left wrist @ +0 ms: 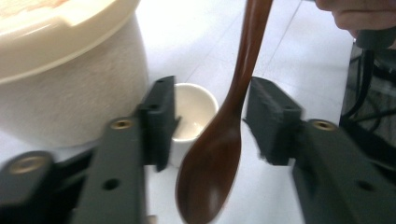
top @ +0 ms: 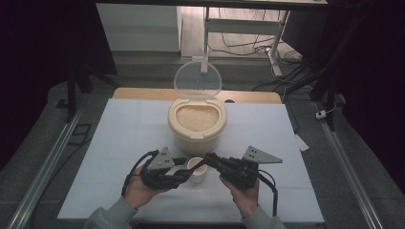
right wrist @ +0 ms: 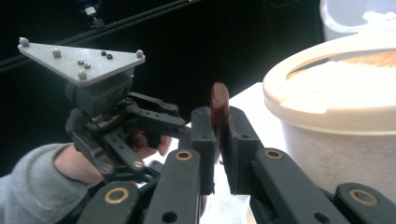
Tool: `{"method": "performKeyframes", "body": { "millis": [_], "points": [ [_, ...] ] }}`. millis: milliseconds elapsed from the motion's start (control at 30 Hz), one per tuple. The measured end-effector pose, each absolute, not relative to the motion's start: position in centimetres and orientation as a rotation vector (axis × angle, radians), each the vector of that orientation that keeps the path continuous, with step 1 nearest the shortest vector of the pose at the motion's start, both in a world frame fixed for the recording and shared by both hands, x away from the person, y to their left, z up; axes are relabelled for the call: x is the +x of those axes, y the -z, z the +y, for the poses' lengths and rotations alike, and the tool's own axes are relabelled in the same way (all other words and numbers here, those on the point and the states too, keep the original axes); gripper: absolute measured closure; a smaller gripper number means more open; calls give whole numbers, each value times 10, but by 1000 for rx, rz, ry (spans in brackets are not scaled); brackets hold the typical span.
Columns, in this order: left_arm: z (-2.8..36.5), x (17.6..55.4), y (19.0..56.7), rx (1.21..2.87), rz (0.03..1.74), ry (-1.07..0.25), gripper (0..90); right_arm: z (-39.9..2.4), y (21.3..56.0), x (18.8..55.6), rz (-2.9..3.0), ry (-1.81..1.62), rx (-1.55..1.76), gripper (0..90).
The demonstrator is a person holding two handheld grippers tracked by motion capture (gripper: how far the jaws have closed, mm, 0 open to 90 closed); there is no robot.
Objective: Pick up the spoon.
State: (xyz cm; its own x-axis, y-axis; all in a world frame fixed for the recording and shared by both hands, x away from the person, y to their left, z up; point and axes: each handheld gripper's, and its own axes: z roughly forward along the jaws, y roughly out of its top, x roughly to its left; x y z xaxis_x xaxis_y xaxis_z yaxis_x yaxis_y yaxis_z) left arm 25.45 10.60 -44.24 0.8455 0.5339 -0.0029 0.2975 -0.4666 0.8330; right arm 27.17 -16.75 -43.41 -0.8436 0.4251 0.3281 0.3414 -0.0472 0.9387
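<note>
Just in front of the cream rice-filled plastic bin [top: 197, 125], the right tool [right wrist: 219, 140] clamps the brown wooden spoon [left wrist: 219, 140]; the left tool [left wrist: 210, 121] stands apart around its bowl, above the small white cup [left wrist: 194, 109].

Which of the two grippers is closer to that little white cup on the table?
Left, narrowly. The left gripper sits right beside the small white cup, its open jaws either side of the wooden spoon. The right gripper is at the cup's other side, shut on the spoon's handle.

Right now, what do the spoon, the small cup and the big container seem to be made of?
Spoon: probably wood, dark brown with a glossy sheen. Cup: white and smooth, ceramic or plastic, hard to tell. Container: likely cream matte plastic, with a clear hinged lid.
</note>
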Motion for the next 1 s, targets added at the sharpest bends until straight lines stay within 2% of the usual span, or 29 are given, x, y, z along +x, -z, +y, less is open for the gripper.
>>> {"method": "performKeyframes", "body": {
  "millis": [133, 433, 833, 1000],
  "points": [
    [121, 253, 443, 2025, 659, -292, 397, -172, 432, 272, 2101, -2063, 855, 837],
    [163, 243, 456, 1956, 772, -325, 295, -191, 423, 275, 2020, -2076, 870, 837],
    [216, 236, 490, 1945, 972, -346, 273, -211, 412, 276, 1957, -2082, 858, 837],
    [224, 234, 495, 1945, 1001, -350, 270, -215, 408, 276, 1942, -2085, 853, 837]
  ]
}}
